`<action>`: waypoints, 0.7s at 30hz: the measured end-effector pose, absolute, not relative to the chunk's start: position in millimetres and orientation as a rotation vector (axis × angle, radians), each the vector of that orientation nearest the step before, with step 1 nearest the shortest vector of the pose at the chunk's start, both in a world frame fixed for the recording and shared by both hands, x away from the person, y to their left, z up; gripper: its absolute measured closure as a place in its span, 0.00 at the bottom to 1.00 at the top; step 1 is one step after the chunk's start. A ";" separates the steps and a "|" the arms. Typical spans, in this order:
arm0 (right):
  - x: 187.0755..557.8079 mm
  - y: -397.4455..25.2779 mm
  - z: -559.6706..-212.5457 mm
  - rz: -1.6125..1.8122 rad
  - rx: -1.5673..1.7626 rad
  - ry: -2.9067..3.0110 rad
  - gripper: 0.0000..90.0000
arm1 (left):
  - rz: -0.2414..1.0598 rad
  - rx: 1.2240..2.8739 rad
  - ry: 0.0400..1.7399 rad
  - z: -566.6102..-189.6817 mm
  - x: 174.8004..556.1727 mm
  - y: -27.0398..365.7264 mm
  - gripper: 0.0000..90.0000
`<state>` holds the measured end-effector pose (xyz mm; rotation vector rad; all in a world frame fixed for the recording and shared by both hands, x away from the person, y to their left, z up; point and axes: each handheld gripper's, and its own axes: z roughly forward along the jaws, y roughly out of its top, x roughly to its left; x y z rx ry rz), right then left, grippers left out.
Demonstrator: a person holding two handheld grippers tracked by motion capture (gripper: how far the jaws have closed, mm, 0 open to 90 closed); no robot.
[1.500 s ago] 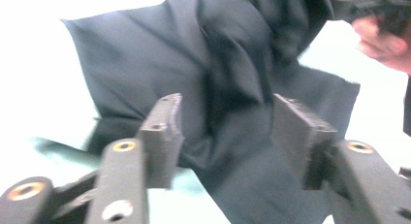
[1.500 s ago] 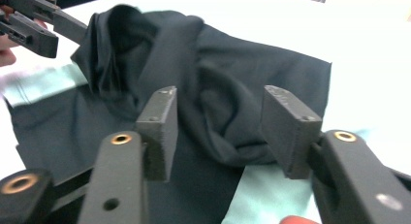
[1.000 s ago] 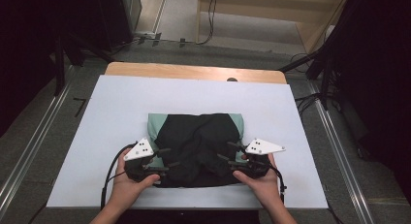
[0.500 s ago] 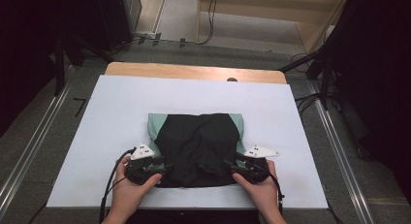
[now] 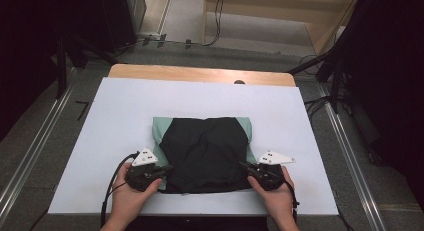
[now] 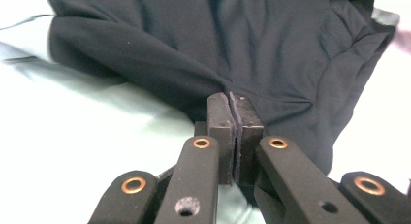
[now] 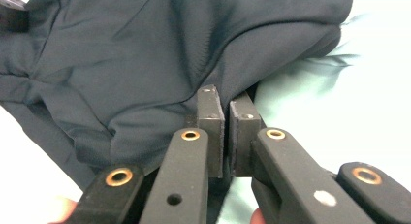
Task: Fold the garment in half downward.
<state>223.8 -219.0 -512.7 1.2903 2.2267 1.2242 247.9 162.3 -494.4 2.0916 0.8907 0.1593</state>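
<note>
- Two black two-jaw grippers hold the near hem of a folded black fabric garment with pale green trim (image 5: 206, 153), which lies flat in the middle of the white table cover (image 5: 310, 121), with its green edges showing at the far corners and down the sides.
- The left gripper (image 5: 165, 168) sits at the garment's near-left corner; in the left gripper view (image 6: 234, 107) its jaws are pressed together on a thin ridge of black cloth, with wrinkles fanning away from the pinch.
- The right gripper (image 5: 245, 166) sits at the garment's near-right corner; in the right gripper view (image 7: 227, 110) its jaws are nearly together on a fold, with a narrow slit between the pads.
- Likely slip: that slit suggests a lighter bite on the right, so a pull could draw the cloth out on that side and leave the garment skewed.
- Layer risk: I cannot tell whether each pinch takes only the top layer or the pale green layer below as well; grabbing unequal layers would spoil any fold made from here.
- Uneven motion: lifting one corner higher or sooner than the other would probably twist the garment and deepen the creases across its middle.
- Dragging rather than lifting could slide the whole garment toward the near edge of the table cover.
</note>
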 end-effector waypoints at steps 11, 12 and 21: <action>218.2 -228.7 -519.0 1.213 1.290 2.298 0.96 | 0.108 2.152 0.907 -503.9 249.8 168.2 0.99; 219.1 -228.6 -521.3 1.199 1.298 2.309 0.96 | 0.096 2.151 0.910 -505.0 250.1 167.8 0.99; 210.7 -232.8 -518.0 1.249 1.263 2.290 0.96 | 0.072 2.114 0.906 -499.3 249.3 173.6 0.99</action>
